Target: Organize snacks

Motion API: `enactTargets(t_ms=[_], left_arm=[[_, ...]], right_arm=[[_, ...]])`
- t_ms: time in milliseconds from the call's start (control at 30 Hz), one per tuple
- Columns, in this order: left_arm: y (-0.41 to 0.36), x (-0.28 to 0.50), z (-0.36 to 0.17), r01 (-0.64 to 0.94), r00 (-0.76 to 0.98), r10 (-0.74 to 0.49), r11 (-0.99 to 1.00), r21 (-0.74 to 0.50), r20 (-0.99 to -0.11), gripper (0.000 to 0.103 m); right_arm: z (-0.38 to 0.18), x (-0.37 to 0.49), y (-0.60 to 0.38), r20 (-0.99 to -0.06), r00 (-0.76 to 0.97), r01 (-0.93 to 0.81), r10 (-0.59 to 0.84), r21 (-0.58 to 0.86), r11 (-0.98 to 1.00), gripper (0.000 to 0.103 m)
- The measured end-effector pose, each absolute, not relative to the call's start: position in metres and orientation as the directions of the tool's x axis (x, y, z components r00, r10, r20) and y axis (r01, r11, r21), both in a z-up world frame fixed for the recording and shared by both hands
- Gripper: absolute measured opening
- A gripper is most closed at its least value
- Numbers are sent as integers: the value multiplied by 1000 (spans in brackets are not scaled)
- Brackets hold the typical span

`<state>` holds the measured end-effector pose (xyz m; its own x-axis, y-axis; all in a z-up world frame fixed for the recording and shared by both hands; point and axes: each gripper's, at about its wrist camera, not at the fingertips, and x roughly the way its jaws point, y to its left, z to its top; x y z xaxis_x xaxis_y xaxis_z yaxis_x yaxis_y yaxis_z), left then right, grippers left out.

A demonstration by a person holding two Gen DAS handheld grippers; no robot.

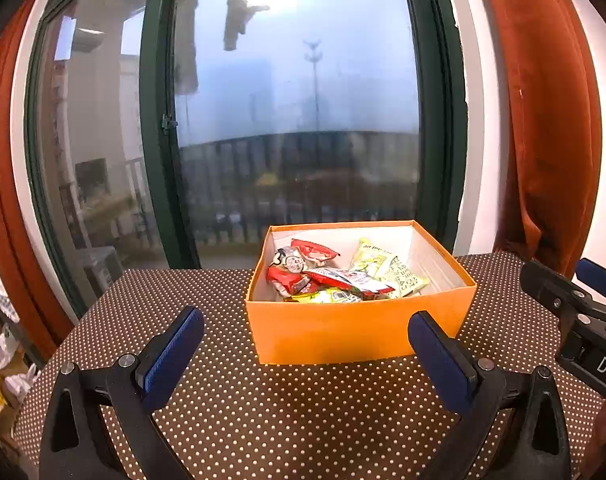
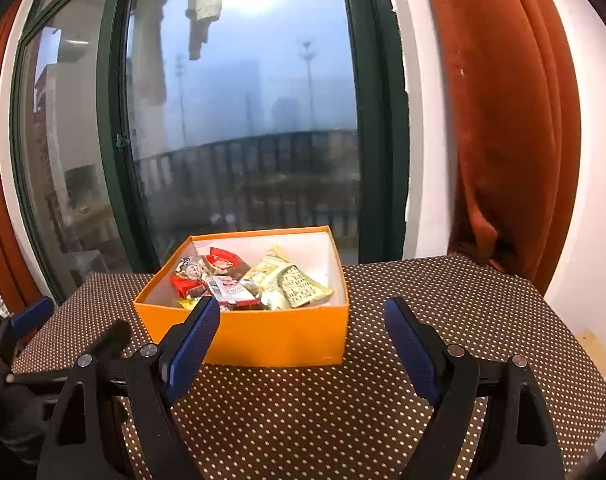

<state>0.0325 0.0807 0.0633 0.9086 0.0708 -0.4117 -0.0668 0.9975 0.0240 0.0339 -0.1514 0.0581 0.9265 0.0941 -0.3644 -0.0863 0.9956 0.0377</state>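
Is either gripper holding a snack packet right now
No, the left gripper and right gripper both stand open and empty, while the snack packets lie inside the orange box.

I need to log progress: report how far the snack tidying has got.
Done, by the look of it: the snack packets lie in the orange box, none loose on the dotted tablecloth. In hand: nothing; the left gripper and right gripper are both open and empty. Left: nothing visible in either view.

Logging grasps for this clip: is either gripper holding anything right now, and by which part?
Nothing is held: left gripper and right gripper both stand open and empty.
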Motion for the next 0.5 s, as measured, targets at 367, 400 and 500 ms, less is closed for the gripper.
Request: enactTargets(t_ms=[367, 400, 500], left_arm=[[85, 23, 64, -77, 908, 64, 997, -13, -415, 102], [84, 22, 64, -77, 908, 64, 997, -14, -413, 102], [83, 22, 64, -76, 909, 62, 997, -18, -412, 102]], right_arm=[[56, 25, -152, -366, 924, -103, 112, 47, 994, 87], [56, 24, -152, -366, 924, -103, 112, 44, 994, 87], [56, 22, -151, -361, 926, -102, 110, 41, 994, 87]])
